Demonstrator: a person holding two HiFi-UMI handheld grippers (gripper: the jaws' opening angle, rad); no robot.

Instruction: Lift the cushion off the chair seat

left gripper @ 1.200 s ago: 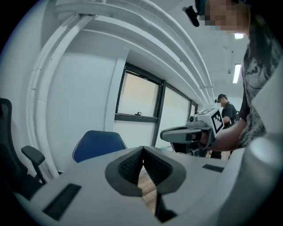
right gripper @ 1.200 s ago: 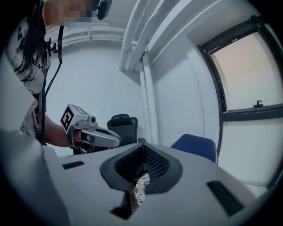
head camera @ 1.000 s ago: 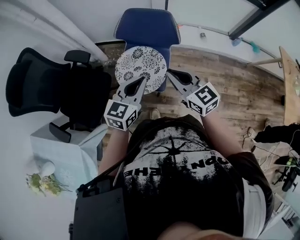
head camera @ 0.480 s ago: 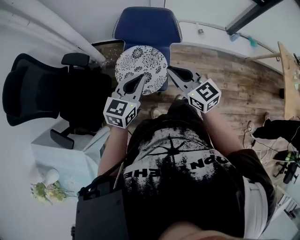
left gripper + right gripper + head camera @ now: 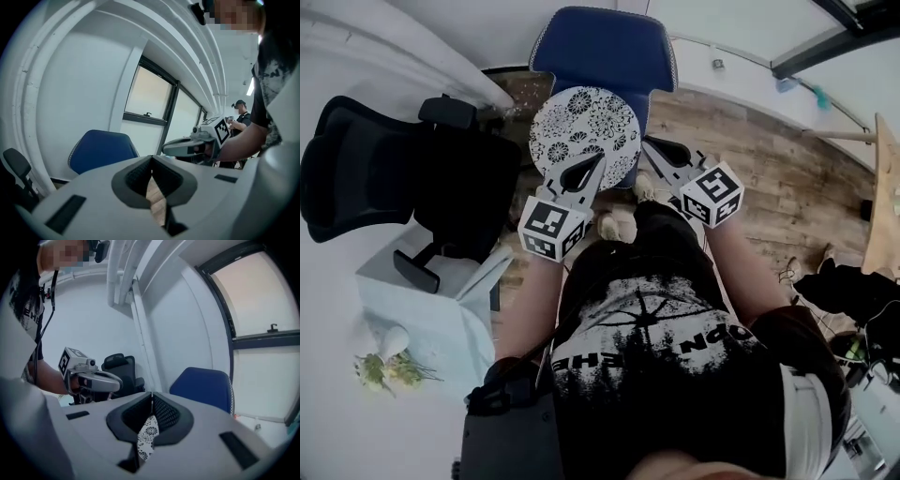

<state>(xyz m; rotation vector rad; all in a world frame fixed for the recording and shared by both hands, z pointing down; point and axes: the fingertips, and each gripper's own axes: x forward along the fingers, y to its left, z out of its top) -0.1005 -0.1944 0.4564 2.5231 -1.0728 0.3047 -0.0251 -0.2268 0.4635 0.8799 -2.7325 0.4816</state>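
Note:
A round white cushion with black flower print (image 5: 584, 129) lies on the seat of a blue chair (image 5: 605, 47), straight ahead of me. My left gripper (image 5: 602, 157) reaches over the cushion's near edge, its jaws shut and empty. My right gripper (image 5: 645, 142) hovers at the cushion's right edge, shut as well with nothing between its fingertips. In the right gripper view the cushion (image 5: 147, 439) shows below the closed right gripper (image 5: 151, 393), and the blue chair (image 5: 204, 387) stands behind. In the left gripper view the closed left gripper (image 5: 151, 158) has wood floor under it.
A black office chair (image 5: 403, 178) stands close on the left of the blue one. A white cabinet (image 5: 431, 309) with flowers is at my left side. Wooden floor (image 5: 787, 178) spreads to the right, with a desk edge (image 5: 886, 178). Another person (image 5: 241, 115) stands far off.
Both grippers have moved forward and down toward the cushion. The left tip now overlaps the cushion's near part; the right tip sits lower beside its right edge. Both jaws stay shut.

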